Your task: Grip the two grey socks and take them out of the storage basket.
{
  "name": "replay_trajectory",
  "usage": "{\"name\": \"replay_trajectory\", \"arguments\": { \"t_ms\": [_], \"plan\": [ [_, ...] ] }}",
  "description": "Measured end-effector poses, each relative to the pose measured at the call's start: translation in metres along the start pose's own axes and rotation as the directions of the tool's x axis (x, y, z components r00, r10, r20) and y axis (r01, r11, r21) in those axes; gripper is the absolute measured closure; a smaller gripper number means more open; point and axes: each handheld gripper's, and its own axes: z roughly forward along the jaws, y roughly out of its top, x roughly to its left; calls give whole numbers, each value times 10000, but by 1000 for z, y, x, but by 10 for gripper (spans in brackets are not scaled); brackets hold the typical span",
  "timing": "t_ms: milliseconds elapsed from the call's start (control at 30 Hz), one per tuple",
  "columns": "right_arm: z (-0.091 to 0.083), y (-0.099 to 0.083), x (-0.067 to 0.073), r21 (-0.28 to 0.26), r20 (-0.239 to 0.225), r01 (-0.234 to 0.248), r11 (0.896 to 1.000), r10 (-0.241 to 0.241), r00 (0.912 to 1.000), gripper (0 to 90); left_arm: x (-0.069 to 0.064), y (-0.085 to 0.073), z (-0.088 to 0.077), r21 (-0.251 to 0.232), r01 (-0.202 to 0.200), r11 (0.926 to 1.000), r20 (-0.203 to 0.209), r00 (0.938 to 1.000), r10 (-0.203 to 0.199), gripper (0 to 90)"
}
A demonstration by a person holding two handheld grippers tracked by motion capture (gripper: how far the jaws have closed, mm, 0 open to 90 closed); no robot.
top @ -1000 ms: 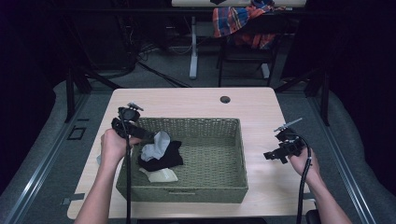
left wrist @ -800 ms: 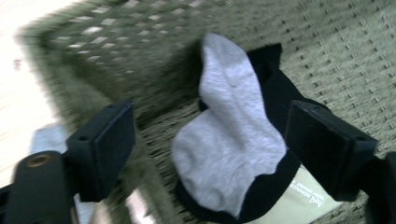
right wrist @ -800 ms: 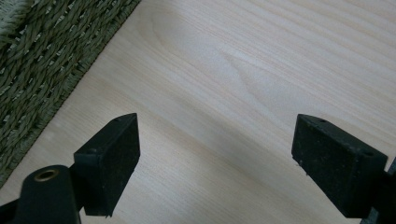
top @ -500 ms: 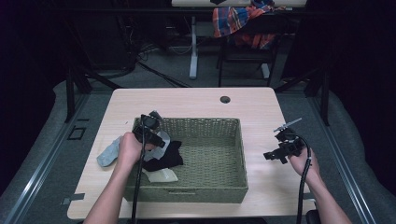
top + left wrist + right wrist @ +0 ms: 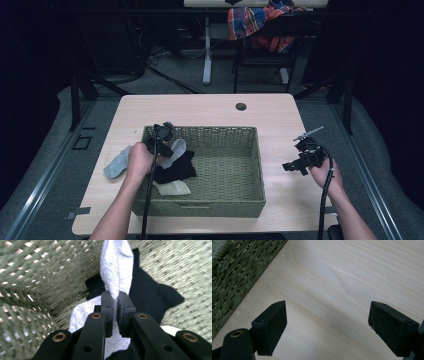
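Light grey soft sock (image 5: 117, 272) is pinched between the two black fingers (image 5: 107, 312) of the left gripper (image 5: 115, 315); these fingers have just been closing, and the cloth is now pressed tight between them. In the left gripper view the sock is seen standing up in a fold above the fingers and spreading out below them. It lies inside the green woven basket (image 5: 235, 197), close to the left wall, and it rests partly on a black piece of cloth (image 5: 155, 295). In the high view the sock (image 5: 175, 149) is seen just beside the left gripper (image 5: 161, 145), with the black cloth (image 5: 176, 169) under it and a pale cream piece of cloth (image 5: 172, 188) next to that on the basket floor. The left hand (image 5: 140, 160) is held over the left rim of the basket. Another light grey sock (image 5: 116, 164) lies outside the basket on the light wooden surface (image 5: 210, 107), touching the left hand.

The fingers (image 5: 270, 327) of the right gripper (image 5: 329, 332) are spread wide with nothing between them. They are held over the bare wooden surface, near the right wall of the basket. In the high view the right gripper (image 5: 302, 157) is seen in the right hand (image 5: 325, 172), well apart from the socks. A small dark round hole (image 5: 241, 106) is seen near the far edge of the surface.
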Motion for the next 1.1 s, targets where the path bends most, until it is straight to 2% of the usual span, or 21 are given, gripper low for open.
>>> {"name": "replay_trajectory", "arguments": {
  "t_ms": [67, 300, 533, 800, 1100],
  "plan": [
    [-1, 1, -1, 161, -43, 126, 9998, -125, 9999, 152, 0, -1, -8, -170, -8, 9999, 16, 10000, 8, 853],
    [-1, 1, -1, 174, -56, 118, 9998, -117, 9999, 152, 4, -4, -30, -787, 45, 9969, 86, 10000, -38, 853],
    [-1, 1, -1, 214, 24, 204, 9996, -204, 9998, 152, -3, -1, -48, -1215, -246, 9923, 23, 9997, 250, 853],
    [-1, 1, -1, 298, 72, 248, 9992, -251, 9997, 152, -7, 0, -68, -1618, -420, 9859, -153, 9991, 400, 853],
    [0, 1, -1, 243, 19, 180, 9995, -180, 9998, 152, -2, -5, -88, -2075, -268, 9779, -429, 9989, 183, 854]
  ]
}}
